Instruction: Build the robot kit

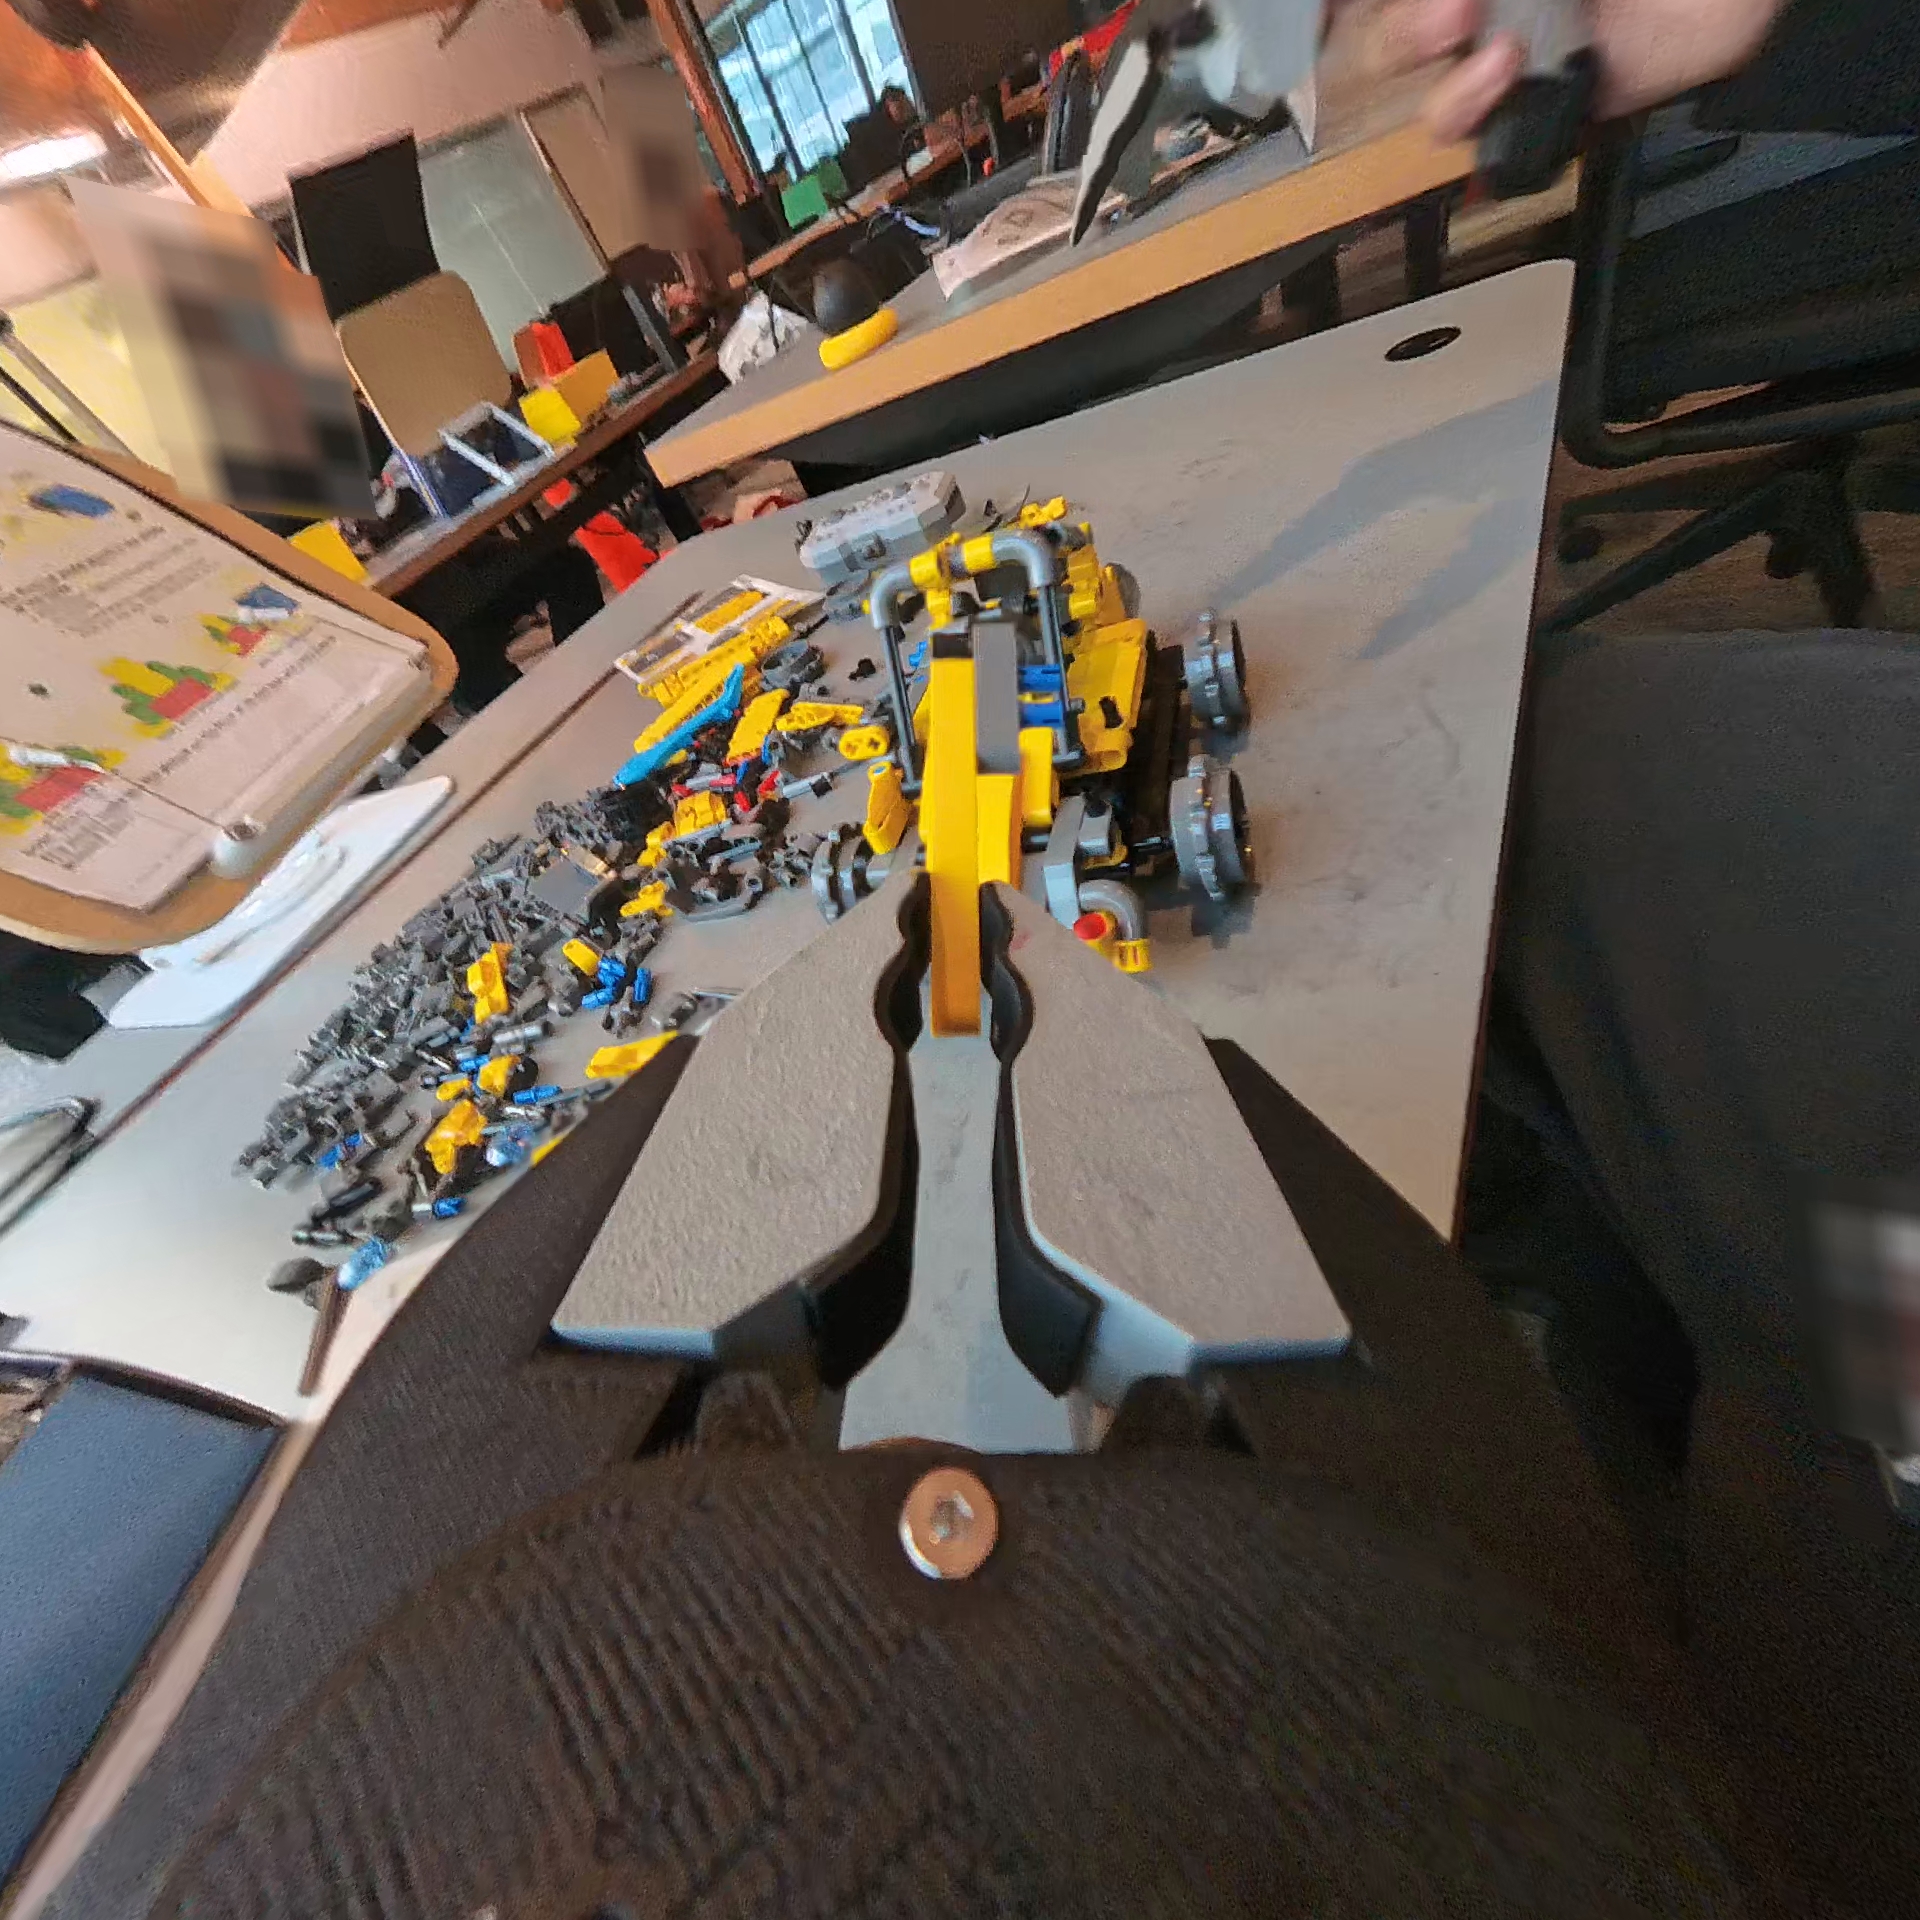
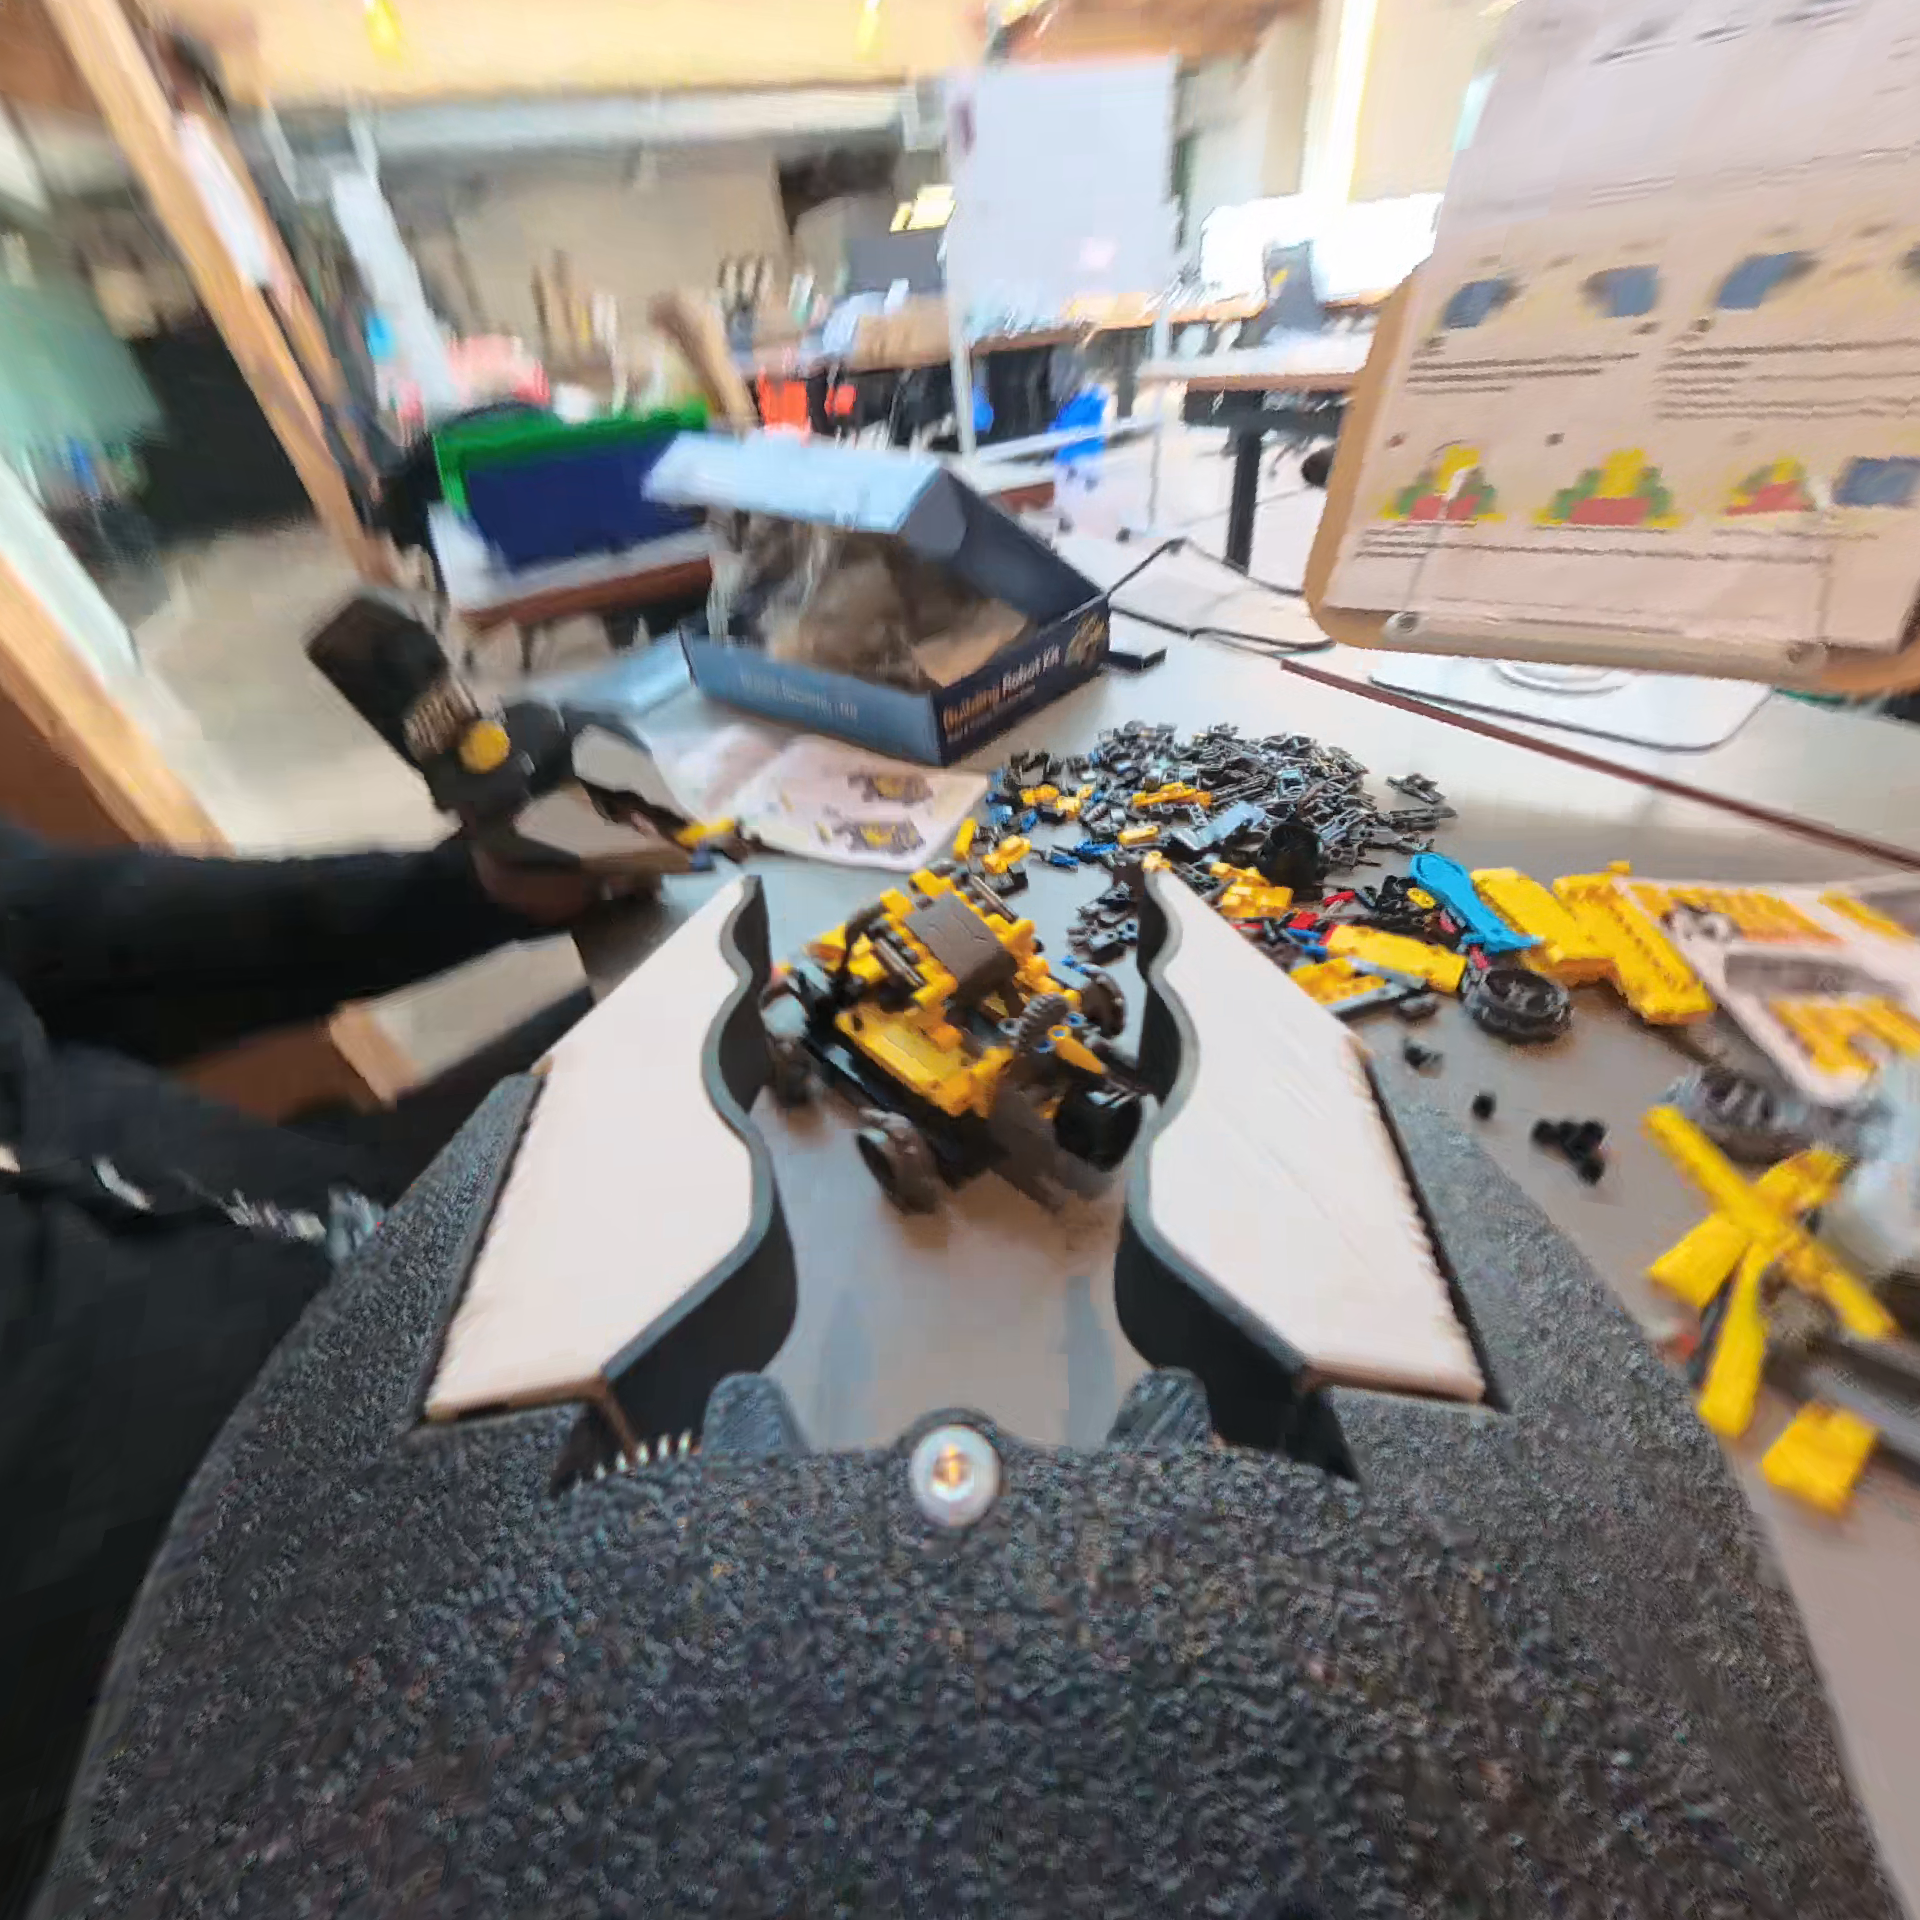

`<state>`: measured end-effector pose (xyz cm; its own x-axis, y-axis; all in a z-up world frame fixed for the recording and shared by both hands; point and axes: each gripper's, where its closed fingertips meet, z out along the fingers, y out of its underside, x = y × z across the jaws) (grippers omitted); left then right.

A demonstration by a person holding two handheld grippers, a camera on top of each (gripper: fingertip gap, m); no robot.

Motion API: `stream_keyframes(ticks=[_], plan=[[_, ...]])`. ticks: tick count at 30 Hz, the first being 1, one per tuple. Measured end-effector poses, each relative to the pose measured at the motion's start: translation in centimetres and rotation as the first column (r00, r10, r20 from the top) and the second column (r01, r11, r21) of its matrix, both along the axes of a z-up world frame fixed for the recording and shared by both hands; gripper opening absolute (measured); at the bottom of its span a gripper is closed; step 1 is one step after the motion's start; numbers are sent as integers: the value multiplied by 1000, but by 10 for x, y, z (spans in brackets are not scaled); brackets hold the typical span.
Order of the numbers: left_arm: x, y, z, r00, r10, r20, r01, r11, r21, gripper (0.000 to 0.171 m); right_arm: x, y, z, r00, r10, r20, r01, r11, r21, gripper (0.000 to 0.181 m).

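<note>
My left gripper [image 1: 956, 894] is shut on a long yellow brick piece [image 1: 951, 790] with a grey part on it, held above the grey table [image 1: 1351, 644]. Beyond it stands a yellow and grey wheeled brick vehicle [image 1: 1101, 707]. My right gripper [image 2: 951, 883] is open and empty, its fingers [image 2: 623, 1122] wide apart, hovering above the same vehicle [image 2: 956, 1029]. The right wrist view is blurred. It shows the left gripper [image 2: 582, 821] at the left, apart from the vehicle. The left wrist view shows the right gripper [image 1: 1174, 104] high at the back, in a hand.
Loose dark, yellow and blue brick parts [image 1: 468, 1039] lie left of the vehicle, also [image 2: 1226, 800]. Yellow beams [image 2: 1600, 935] lie at the right. An open blue box [image 2: 904, 644] and a printed sheet [image 2: 831, 800] sit behind. A board with pictures [image 2: 1642, 416] stands on a white base. The gap from one gripper's tips to the other's is roughly 25 cm.
</note>
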<state>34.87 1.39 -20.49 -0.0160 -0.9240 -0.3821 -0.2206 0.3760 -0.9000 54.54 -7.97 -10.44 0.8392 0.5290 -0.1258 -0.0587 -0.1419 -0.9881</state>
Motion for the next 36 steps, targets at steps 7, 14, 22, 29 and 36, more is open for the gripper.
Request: stream_keyframes(ticks=[7, 14, 22, 29, 36], plan=[[-3, 3, -18, 987, 40, -155, -85, 952, -295, 6, -17, -61, -42, 990, -126, -60, 119, 988, -103, 65], [17, -28, 2, 976, 196, -96, -200, 979, -29, 5, -115, -66, -108, 985, -41, 166, 86, 957, -276, 45], [56, -99, -32, 968, -92, -232, 29, 965, -262, 5, -119, -37, -143, 861, -277, 426, 344, 935, -86, 49], [48, -106, -51, 890, -140, -434, 43, 973, -226, 6, -125, -31, -132, 649, -197, 735, 271, 962, 19, 53], [41, -113, -44, 893, -144, -427, 7, 952, -306, 5, -152, -9, -137, 277, -211, 937, 98, 977, 191, 10]])
